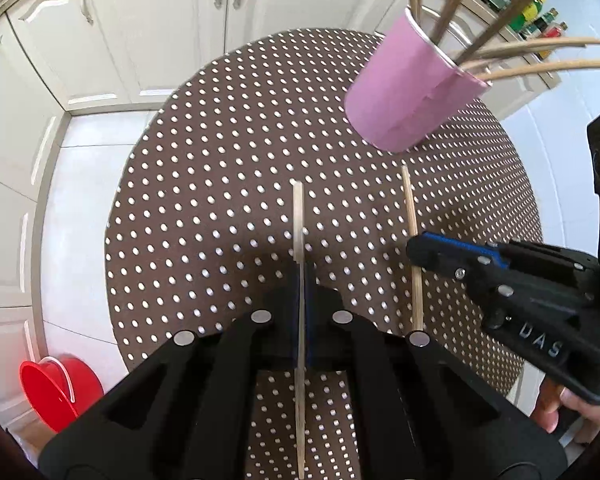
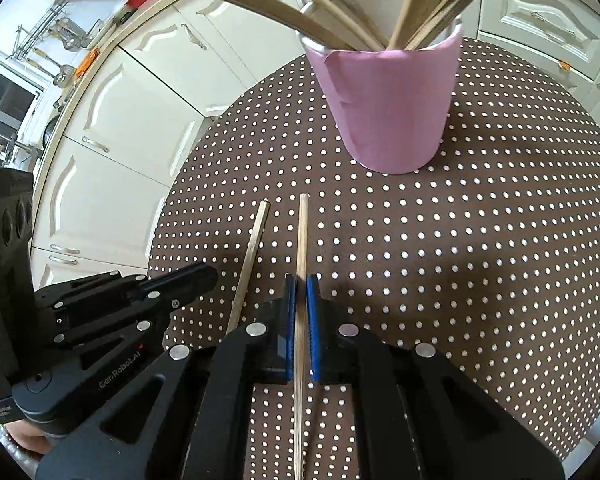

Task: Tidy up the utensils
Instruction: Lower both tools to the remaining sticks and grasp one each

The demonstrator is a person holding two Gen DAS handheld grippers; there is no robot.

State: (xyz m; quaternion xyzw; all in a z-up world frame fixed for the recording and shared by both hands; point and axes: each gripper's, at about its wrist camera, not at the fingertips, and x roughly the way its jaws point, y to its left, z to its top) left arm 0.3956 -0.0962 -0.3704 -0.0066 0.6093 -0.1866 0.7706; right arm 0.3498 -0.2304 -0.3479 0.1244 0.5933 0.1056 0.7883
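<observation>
My left gripper is shut on a flat wooden stick that points away over the brown dotted round table. The right gripper is shut on a thin round chopstick. Each gripper shows in the other's view: the right one with its chopstick, the left one with its flat stick. The two sticks run side by side, close together. Beyond them a pink cup stands on the table, holding several wooden utensils.
White kitchen cabinets surround the table. On the tiled floor at the lower left sits a red bucket. Bottles stand on a counter at the far right. A person's hand grips the right tool's handle.
</observation>
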